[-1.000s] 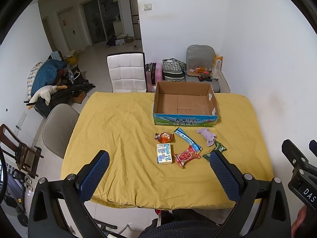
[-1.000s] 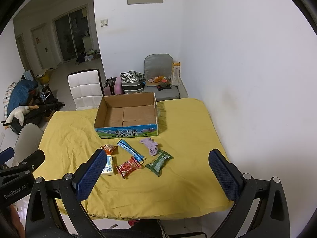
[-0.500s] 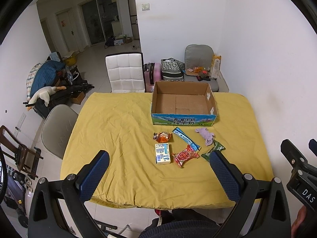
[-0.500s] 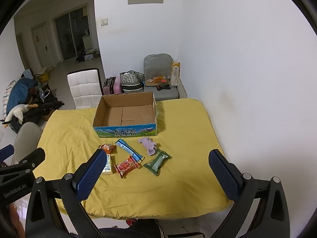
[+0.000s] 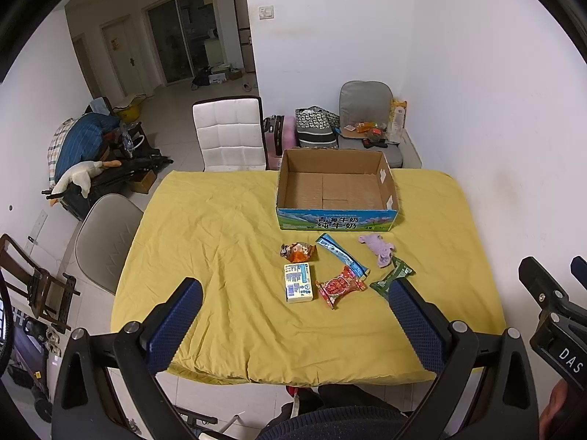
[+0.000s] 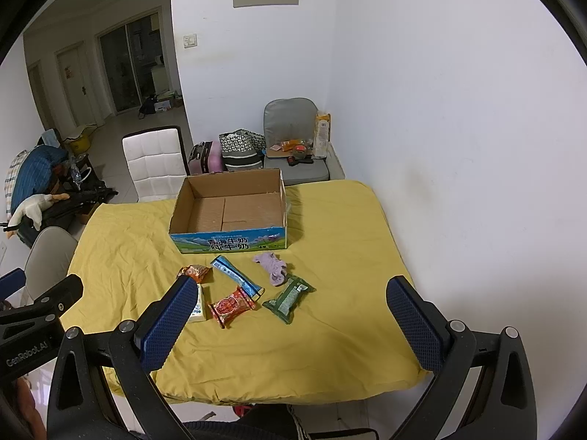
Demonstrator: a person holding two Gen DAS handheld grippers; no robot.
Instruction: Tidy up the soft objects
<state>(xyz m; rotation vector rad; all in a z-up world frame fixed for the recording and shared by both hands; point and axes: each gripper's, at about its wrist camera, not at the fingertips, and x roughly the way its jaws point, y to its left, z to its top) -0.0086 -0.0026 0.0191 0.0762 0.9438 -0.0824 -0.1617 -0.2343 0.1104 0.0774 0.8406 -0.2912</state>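
An empty cardboard box [image 5: 337, 190] [image 6: 231, 212] stands on the yellow table [image 5: 220, 242] [image 6: 348, 256]. In front of it lie an orange packet [image 5: 298, 251] [image 6: 193, 271], a blue stick packet [image 5: 341, 255] [image 6: 236, 275], a purple soft toy [image 5: 378, 247] [image 6: 273, 266], a white carton [image 5: 298, 281] [image 6: 198, 306], a red packet [image 5: 340, 286] [image 6: 232, 304] and a green packet [image 5: 394, 277] [image 6: 289, 295]. My left gripper [image 5: 293, 326] and right gripper [image 6: 290, 322] are both open and empty, held above the table's near edge.
A white chair [image 5: 229, 134] stands behind the table and a grey chair [image 5: 106, 234] at its left. A white wall [image 6: 458, 128] runs along the right. A grey seat with clutter [image 5: 367, 124] and bags [image 5: 315, 128] lie beyond the box.
Both grippers have drifted slightly, so the table scene has shifted a little in each view. Nothing on the table has moved.
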